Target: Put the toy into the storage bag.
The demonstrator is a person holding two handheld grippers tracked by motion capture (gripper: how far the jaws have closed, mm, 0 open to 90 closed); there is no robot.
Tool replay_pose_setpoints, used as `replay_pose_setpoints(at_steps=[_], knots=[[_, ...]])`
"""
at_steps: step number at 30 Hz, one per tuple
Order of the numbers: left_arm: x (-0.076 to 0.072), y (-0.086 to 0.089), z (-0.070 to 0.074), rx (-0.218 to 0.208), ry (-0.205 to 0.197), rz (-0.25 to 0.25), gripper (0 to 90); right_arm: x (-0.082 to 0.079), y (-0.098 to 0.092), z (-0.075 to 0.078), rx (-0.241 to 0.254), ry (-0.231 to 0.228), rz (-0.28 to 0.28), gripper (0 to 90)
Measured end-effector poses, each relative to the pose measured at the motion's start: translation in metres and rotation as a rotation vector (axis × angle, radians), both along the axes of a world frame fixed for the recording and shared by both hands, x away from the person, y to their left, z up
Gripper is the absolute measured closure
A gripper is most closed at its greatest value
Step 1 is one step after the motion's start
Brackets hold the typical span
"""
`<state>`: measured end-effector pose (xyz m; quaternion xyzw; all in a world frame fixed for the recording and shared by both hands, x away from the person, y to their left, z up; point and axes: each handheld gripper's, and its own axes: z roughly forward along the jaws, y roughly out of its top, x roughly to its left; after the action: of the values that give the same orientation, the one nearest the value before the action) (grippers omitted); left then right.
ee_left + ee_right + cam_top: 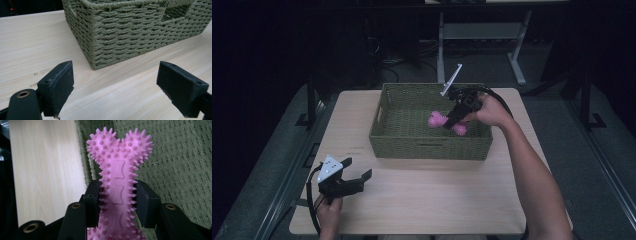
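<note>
A pink spiky bone-shaped toy is clamped by its shaft between the jaws of my right gripper. In the high view the right gripper holds the pink toy inside the green woven basket, near its right side, above the basket floor. My left gripper rests low at the table's front left, jaws wide apart. In the left gripper view its black pads stand open with nothing between them, facing a corner of the basket.
The basket sits at the back middle of the light wooden table. Dark floor and a table frame lie beyond the far edge. A cable trails from the right gripper over the person's hand.
</note>
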<state>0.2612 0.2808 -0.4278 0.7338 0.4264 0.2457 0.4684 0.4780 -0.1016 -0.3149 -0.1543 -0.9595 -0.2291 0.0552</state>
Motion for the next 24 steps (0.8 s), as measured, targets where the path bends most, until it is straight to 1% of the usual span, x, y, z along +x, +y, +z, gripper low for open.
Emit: replay_pose_setpoints(at_steps=[1, 4, 7, 9, 13, 17, 24], knots=[[0.000, 0.000, 0.000, 0.005, -0.001, 0.000, 13.8, 0.001, 0.000, -0.001, -0.004, 0.004, -0.001, 57.9], [0.000, 0.000, 0.000, -0.003, 0.003, 0.002, 13.8, 0.004, 0.000, -0.006, -0.016, 0.007, -0.006, 57.9], [0.000, -0.001, 0.000, 0.001, -0.001, -0.003, 13.9, 0.006, 0.001, -0.009, -0.026, 0.014, -0.015, 57.9], [0.000, -0.002, 0.000, 0.010, -0.004, -0.005, 13.9, 0.008, 0.001, -0.011, -0.018, 0.017, -0.018, 57.9], [0.000, -0.001, 0.000, 0.001, 0.000, -0.003, 13.8, 0.011, 0.000, -0.014, -0.025, 0.020, -0.027, 57.8], [0.000, -0.001, 0.000, 0.007, -0.005, -0.001, 13.8, 0.014, -0.001, -0.017, -0.023, 0.021, -0.038, 57.8], [0.000, -0.001, 0.000, 0.004, 0.000, 0.001, 13.8, 0.016, 0.002, -0.022, -0.032, 0.025, -0.034, 57.6]])
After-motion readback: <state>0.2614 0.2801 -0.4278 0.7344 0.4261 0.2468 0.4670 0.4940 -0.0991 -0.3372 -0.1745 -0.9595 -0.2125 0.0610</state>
